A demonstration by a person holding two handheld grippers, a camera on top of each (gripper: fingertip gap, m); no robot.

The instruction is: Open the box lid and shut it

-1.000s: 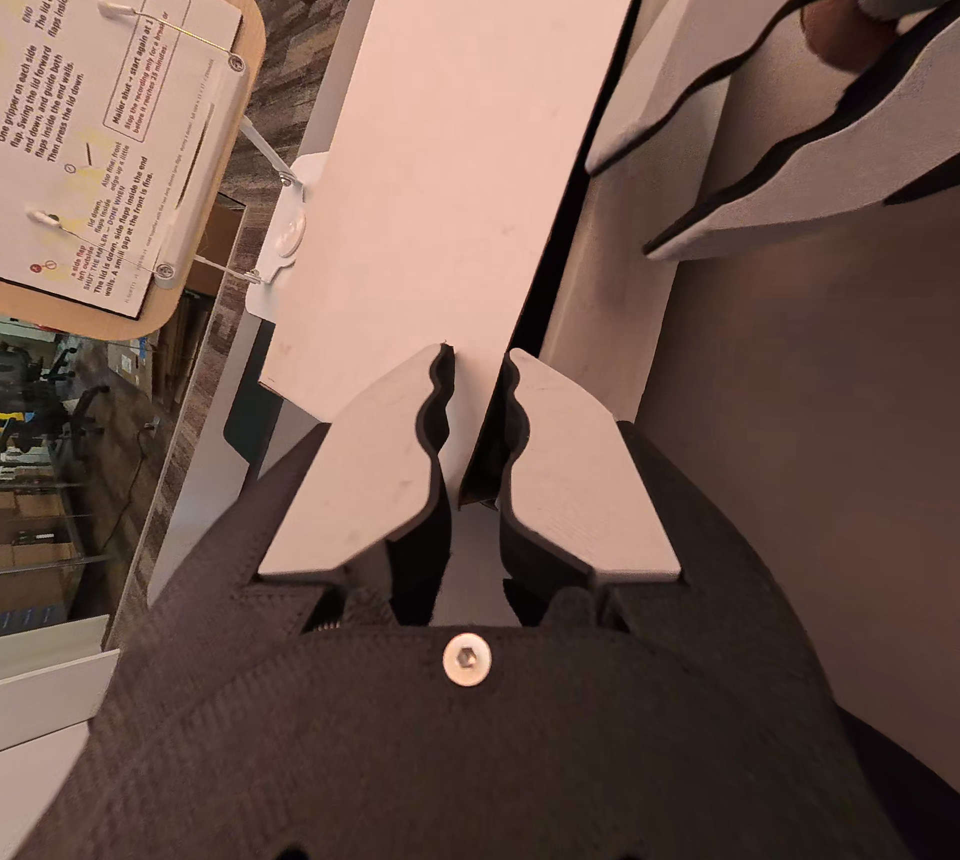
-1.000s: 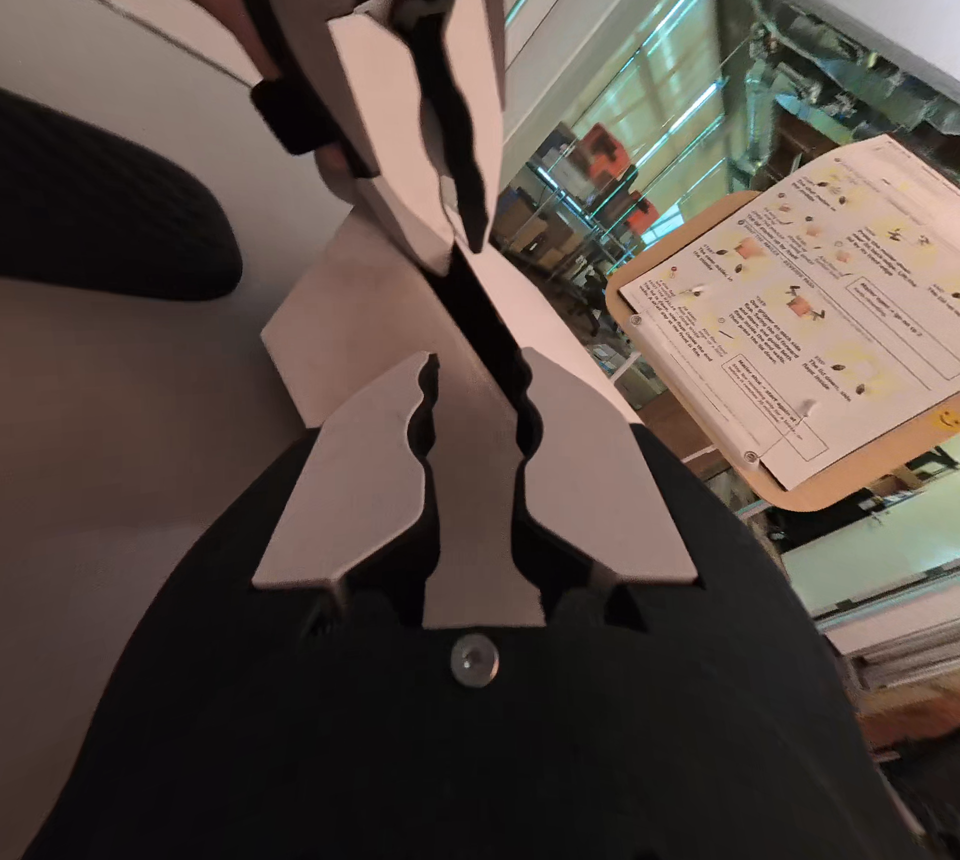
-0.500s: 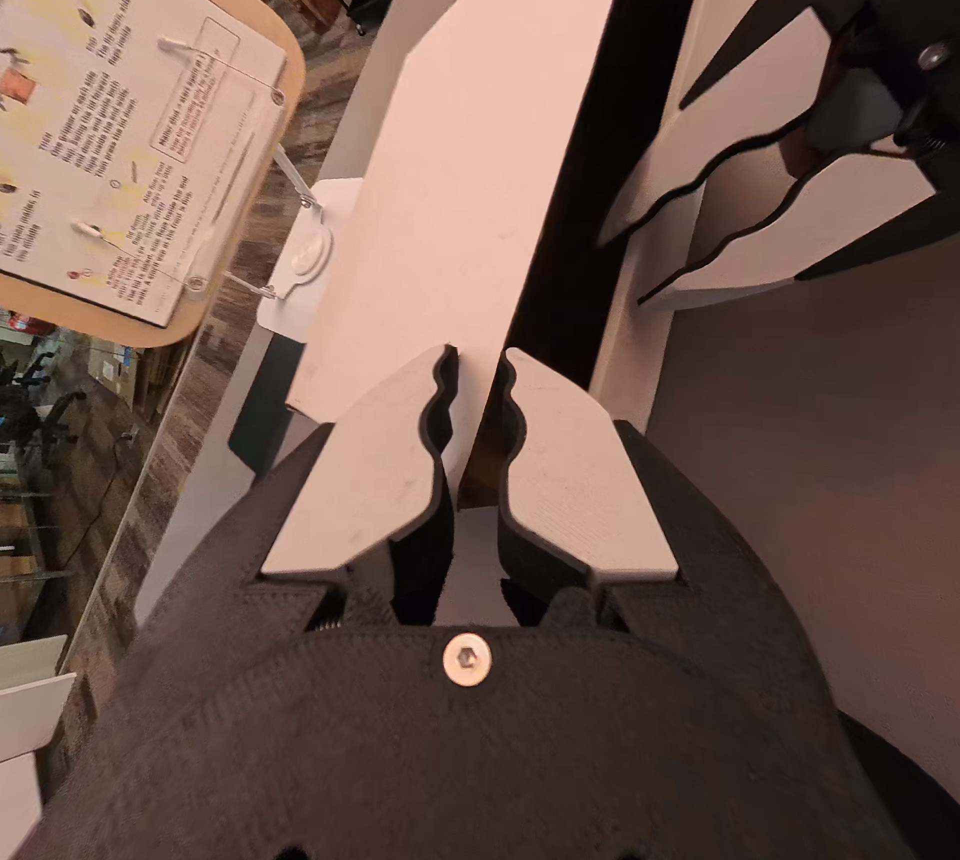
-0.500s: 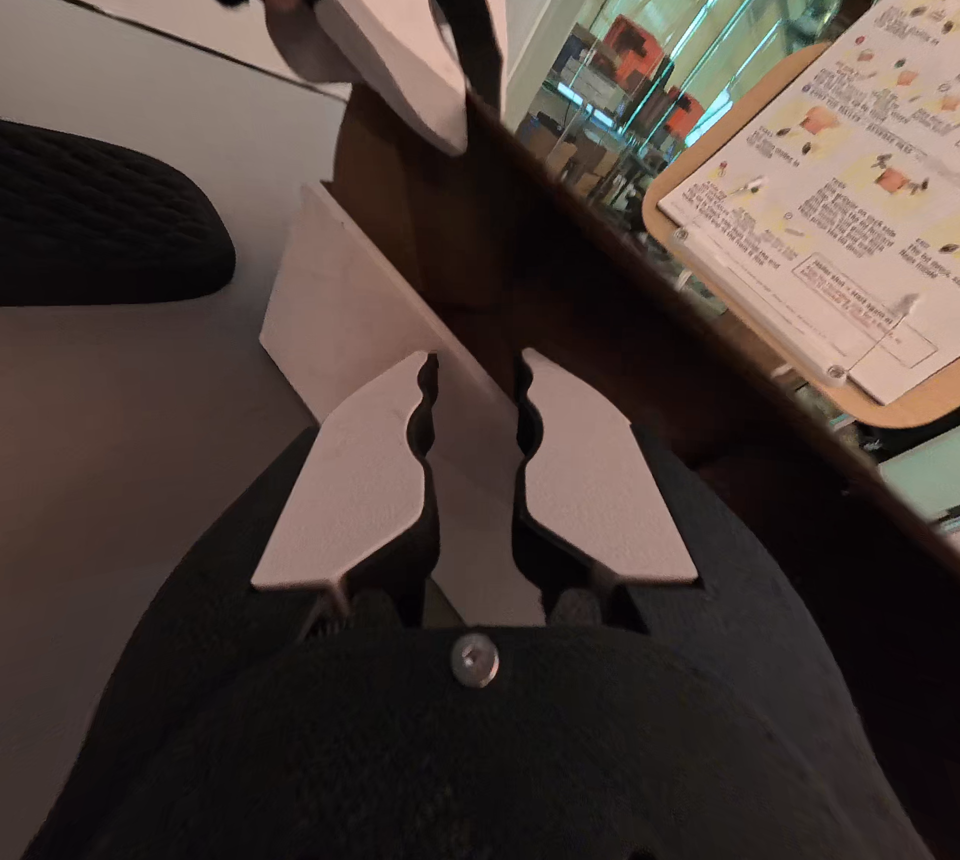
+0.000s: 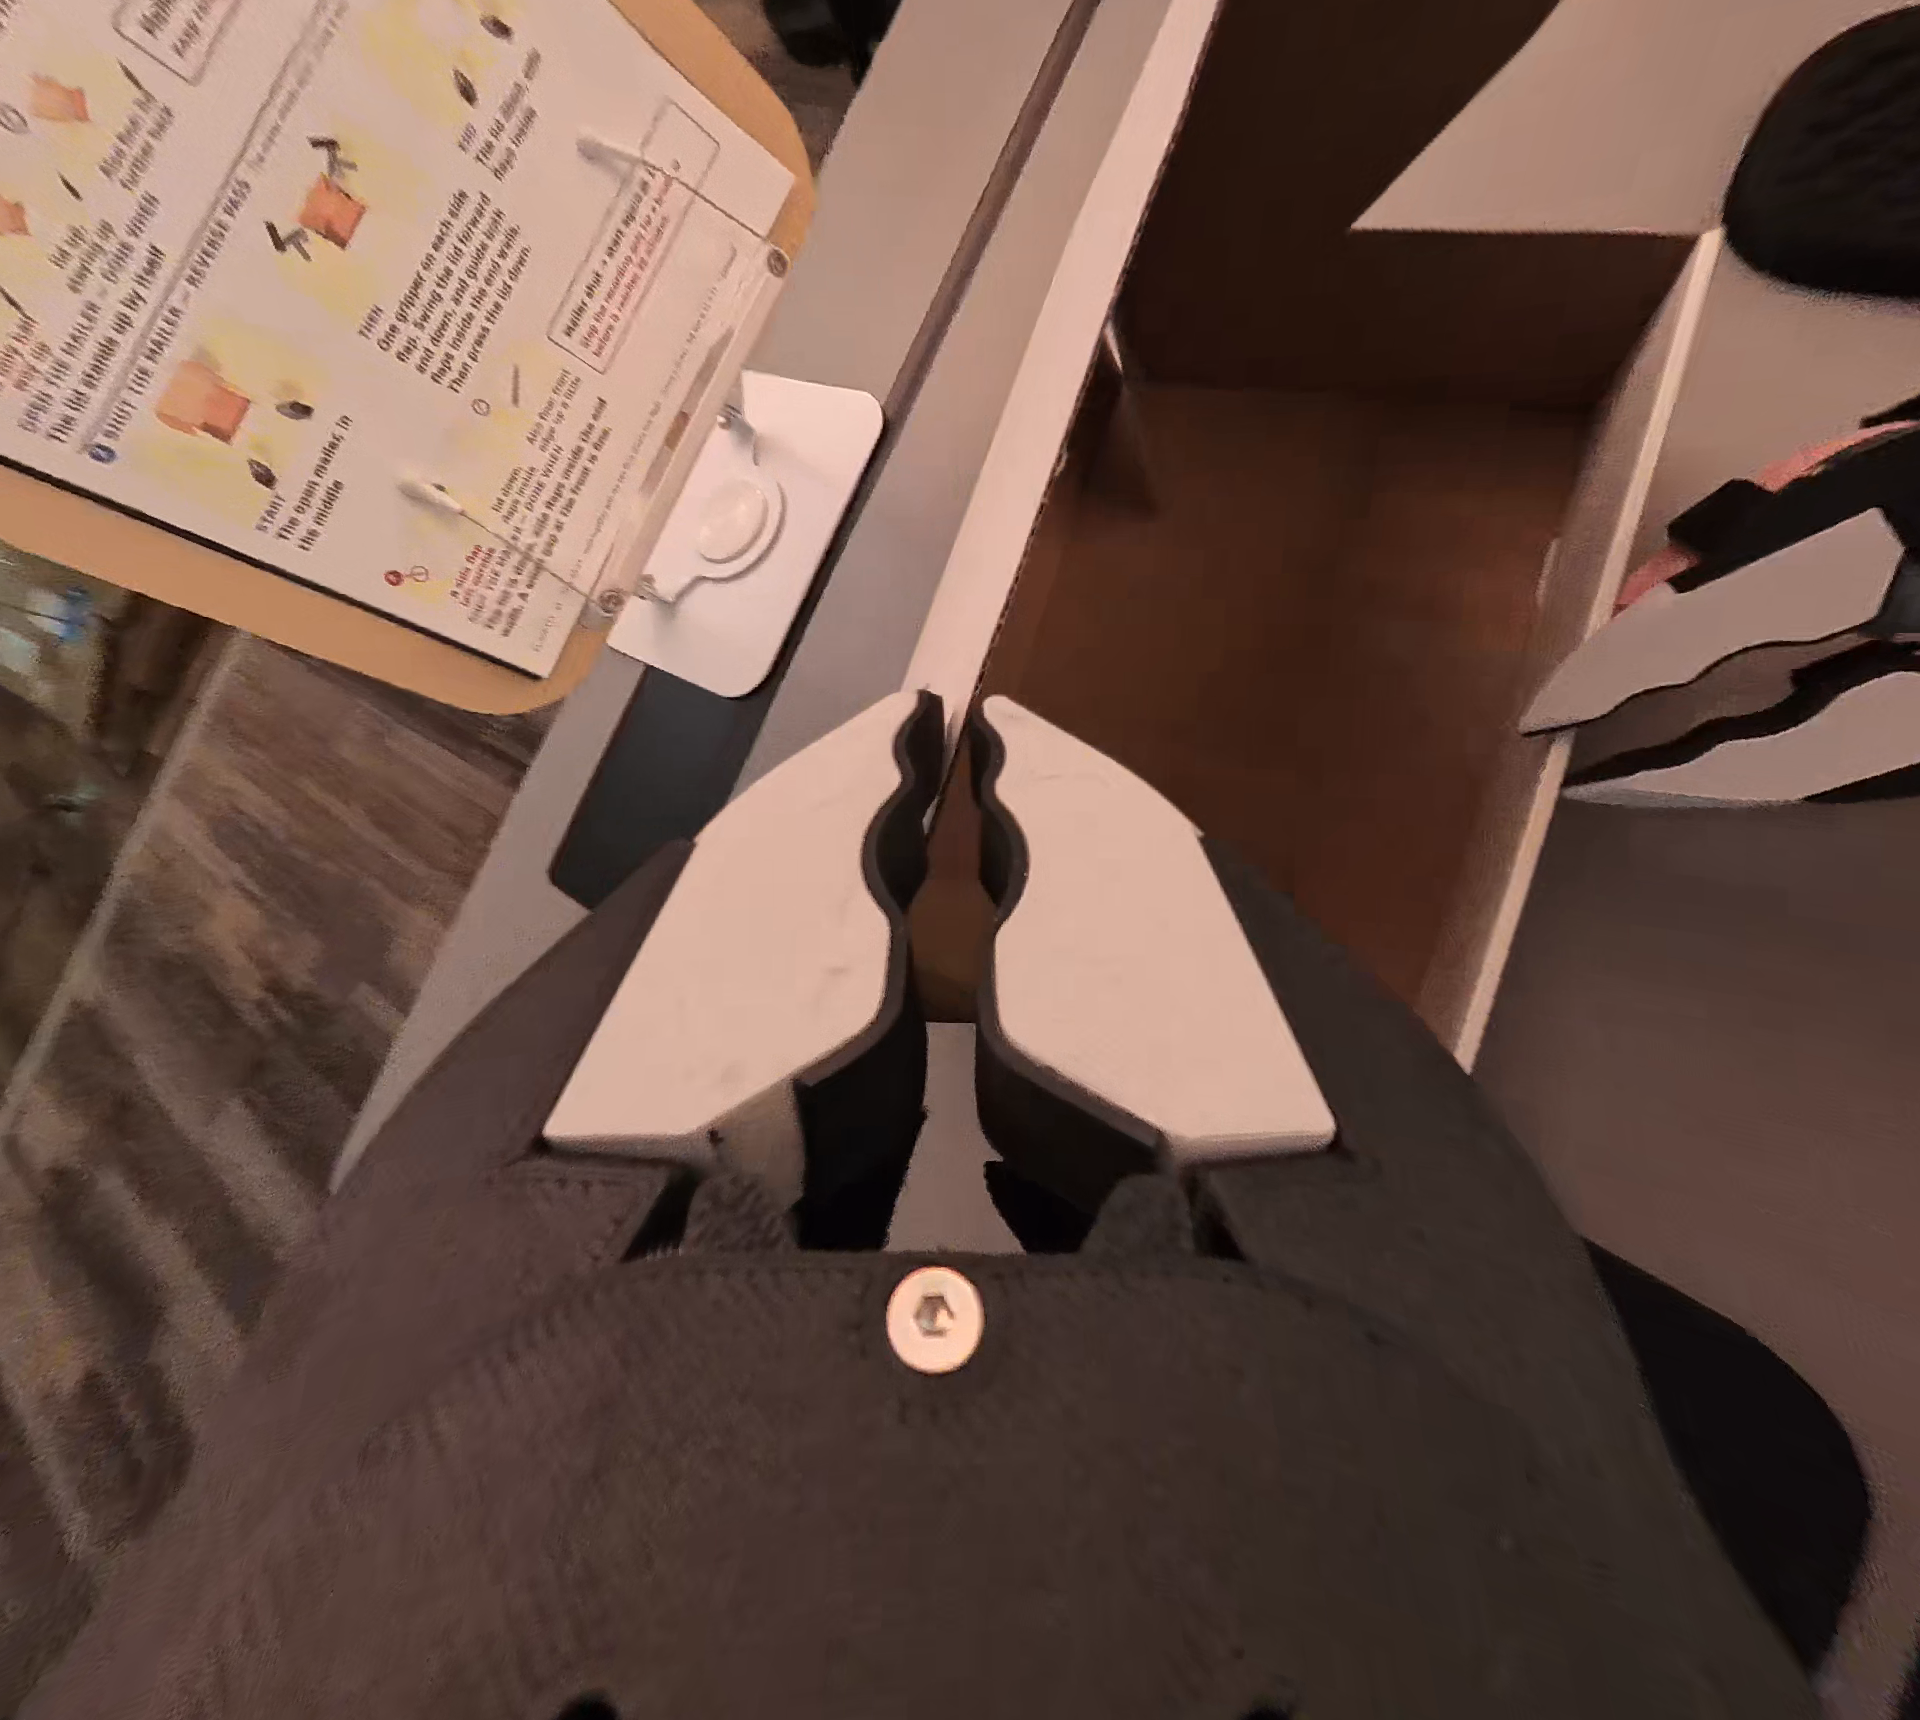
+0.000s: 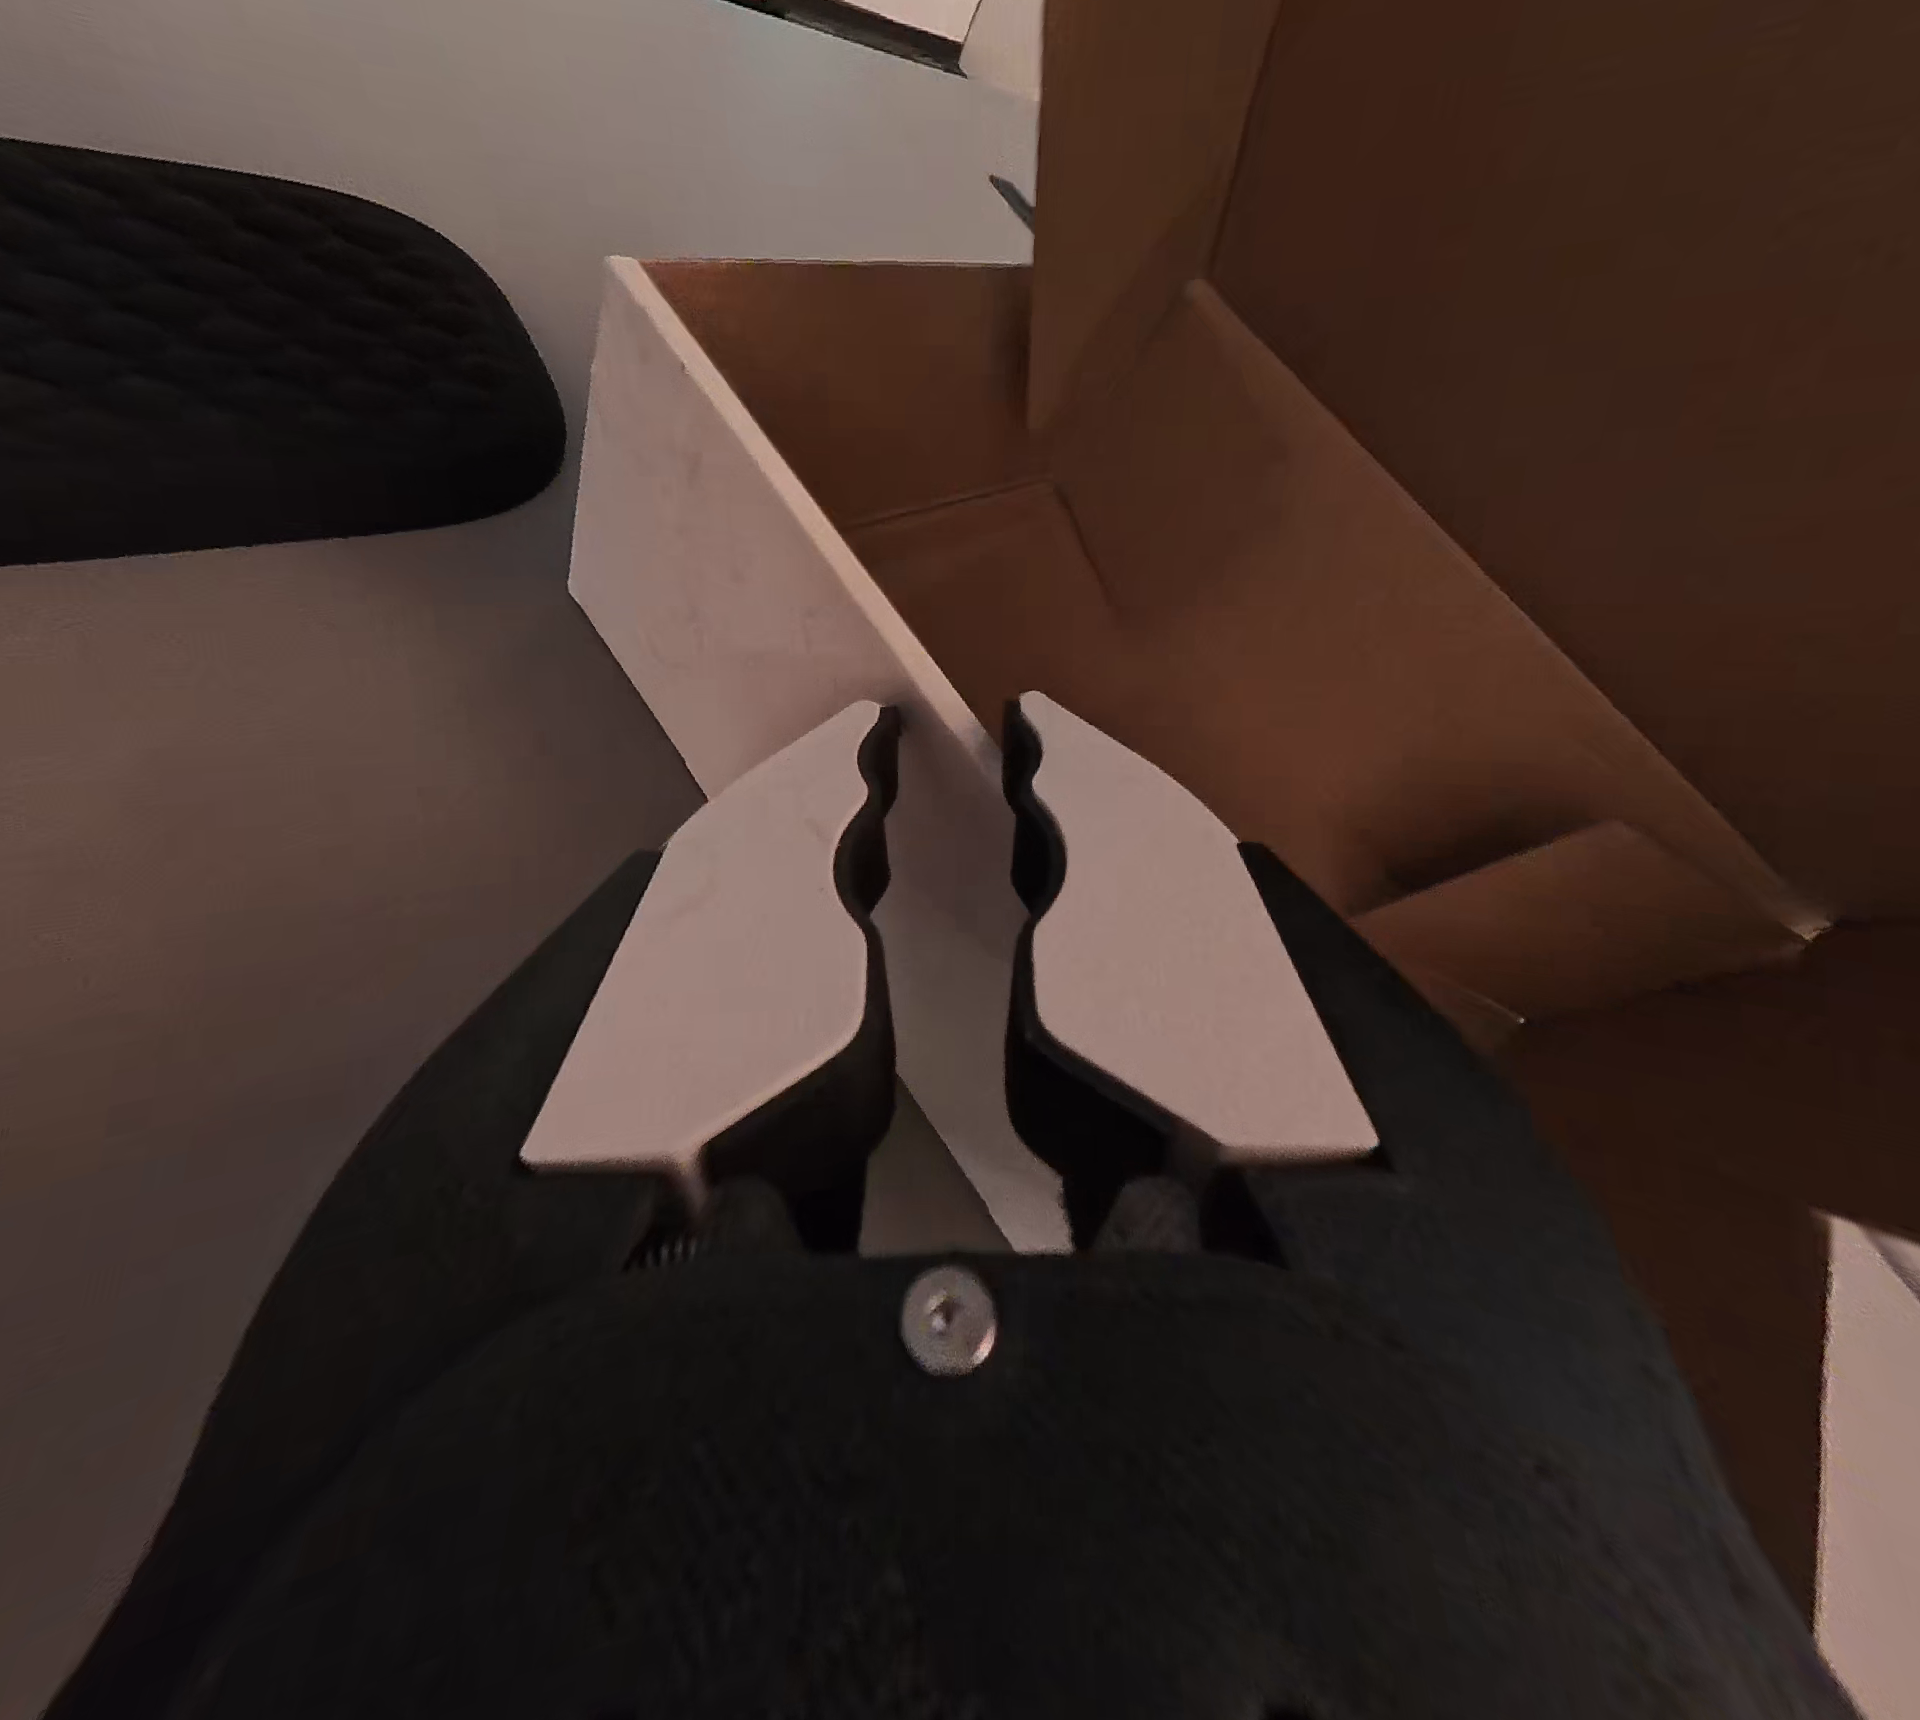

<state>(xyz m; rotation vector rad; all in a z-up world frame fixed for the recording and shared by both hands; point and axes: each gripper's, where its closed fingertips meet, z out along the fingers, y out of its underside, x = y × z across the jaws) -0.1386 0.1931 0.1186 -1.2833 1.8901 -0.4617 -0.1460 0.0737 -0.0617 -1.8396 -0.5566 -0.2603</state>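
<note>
**Lid standing open, left gripper pinching its edge**

The box point(image 5: 1288, 631), white outside and brown corrugated card inside, is sitting open on the pale table point(image 6: 260, 787), filling the 12-to-3 o'clock part of the left wrist view. Its lid point(image 5: 1049, 382) is standing raised, running from the fingertips up toward 12 o'clock, with a side flap point(image 5: 1434, 8) curving off at 1 o'clock.

The left gripper point(image 5: 948, 725) is clenching the lid's thin edge between nearly closed jaws. The right gripper point(image 6: 943, 720) is sitting with jaws parted a little astride the box's front wall point(image 6: 727, 569); I cannot tell whether the pads are actually pressing it. In the left view it is showing at 3 o'clock point(image 5: 1704, 704).

The card is probably light and fairly stiff, yet creasable, and the white face may be a bit slick. Taking hold near the free edge or on the side flaps seems best, with a gentle swing rather than a hard squeeze.

Farther out, an instruction sheet on a wooden board point(image 5: 343, 257) is showing at 10 o'clock, and a black padded cushion point(image 6: 239, 361) is lying at 9 o'clock in the right view.
</note>
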